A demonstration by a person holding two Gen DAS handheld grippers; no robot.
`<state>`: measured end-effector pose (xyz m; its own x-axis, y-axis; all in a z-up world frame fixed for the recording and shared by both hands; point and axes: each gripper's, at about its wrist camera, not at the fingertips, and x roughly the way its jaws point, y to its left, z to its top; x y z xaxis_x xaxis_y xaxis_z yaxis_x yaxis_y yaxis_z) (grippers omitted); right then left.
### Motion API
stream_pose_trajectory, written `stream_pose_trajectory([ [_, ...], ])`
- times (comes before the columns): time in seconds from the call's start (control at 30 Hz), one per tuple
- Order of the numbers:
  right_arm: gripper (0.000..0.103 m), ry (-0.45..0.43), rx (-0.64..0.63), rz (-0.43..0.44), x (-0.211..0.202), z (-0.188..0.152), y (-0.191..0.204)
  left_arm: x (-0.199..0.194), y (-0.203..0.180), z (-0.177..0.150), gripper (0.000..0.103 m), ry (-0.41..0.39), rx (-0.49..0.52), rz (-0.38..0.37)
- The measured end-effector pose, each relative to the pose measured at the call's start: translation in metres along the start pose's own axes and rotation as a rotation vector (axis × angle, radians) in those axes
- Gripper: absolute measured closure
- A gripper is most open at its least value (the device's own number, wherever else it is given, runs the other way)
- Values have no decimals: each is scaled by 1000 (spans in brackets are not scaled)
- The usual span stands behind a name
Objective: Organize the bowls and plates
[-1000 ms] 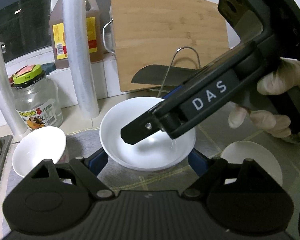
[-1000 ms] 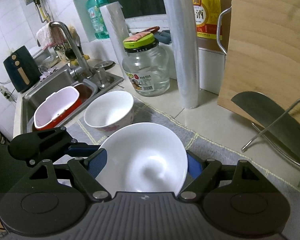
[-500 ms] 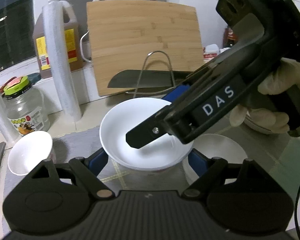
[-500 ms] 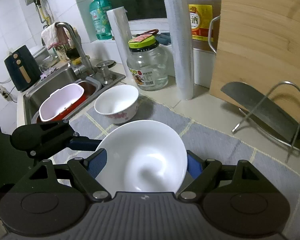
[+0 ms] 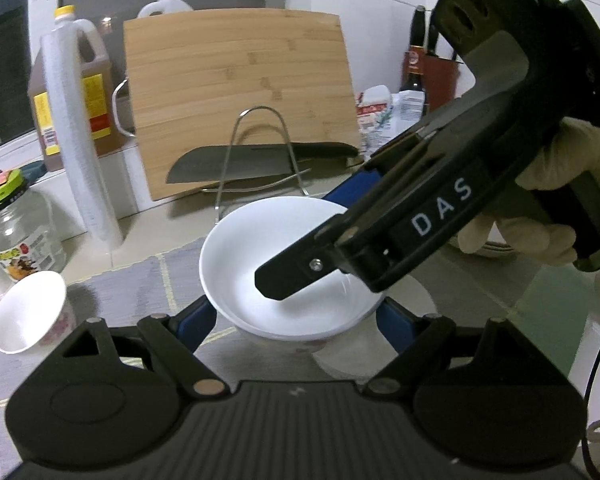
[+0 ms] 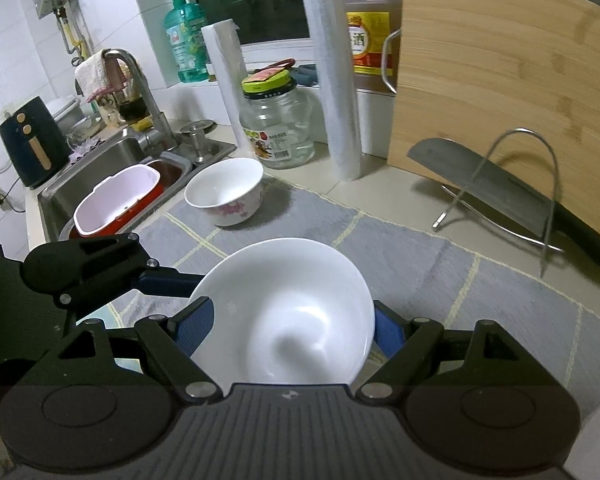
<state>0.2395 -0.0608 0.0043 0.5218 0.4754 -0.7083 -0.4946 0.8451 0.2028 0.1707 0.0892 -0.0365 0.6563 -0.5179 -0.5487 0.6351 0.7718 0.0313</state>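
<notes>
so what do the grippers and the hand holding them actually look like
Both are matte black plastic with ribbed bodies and blue pads on the jaws. The right gripper carries white "DAS" lettering, a green light on top and a black cable. The hand wears a cream glove.

Kitchen. White tiled wall point(image 6: 16, 60); dark window point(image 6: 260, 0) above a sill; steel sink point(image 6: 112, 156) with faucet point(image 6: 140, 80); pale table point(image 6: 380, 184) under a grey mat point(image 6: 400, 256). Dim artificial light.

Grey mat point(image 6: 400, 248) on countertop point(image 6: 384, 178)
</notes>
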Motion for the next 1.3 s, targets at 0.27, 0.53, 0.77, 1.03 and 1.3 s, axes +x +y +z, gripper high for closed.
stream_pose_trajectory([
  [0.27, 16, -1, 31, -33, -14, -15, -8, 8, -14, -1, 16, 4, 14, -45],
  [0.53, 16, 13, 54, -47, -16, -27, -14, 16, -22, -4, 16, 25, 20, -73],
  [0.77, 16, 26, 71, -56, -14, -38, -19, 23, -27, -9, 16, 48, 21, -85],
  [1.03, 16, 42, 94, -57, -12, -45, -24, 29, -34, -13, 16, 66, 29, -93],
  [1.3, 15, 53, 103, -54, -8, -48, -27, 33, -37, -14, 16, 82, 41, -85],
])
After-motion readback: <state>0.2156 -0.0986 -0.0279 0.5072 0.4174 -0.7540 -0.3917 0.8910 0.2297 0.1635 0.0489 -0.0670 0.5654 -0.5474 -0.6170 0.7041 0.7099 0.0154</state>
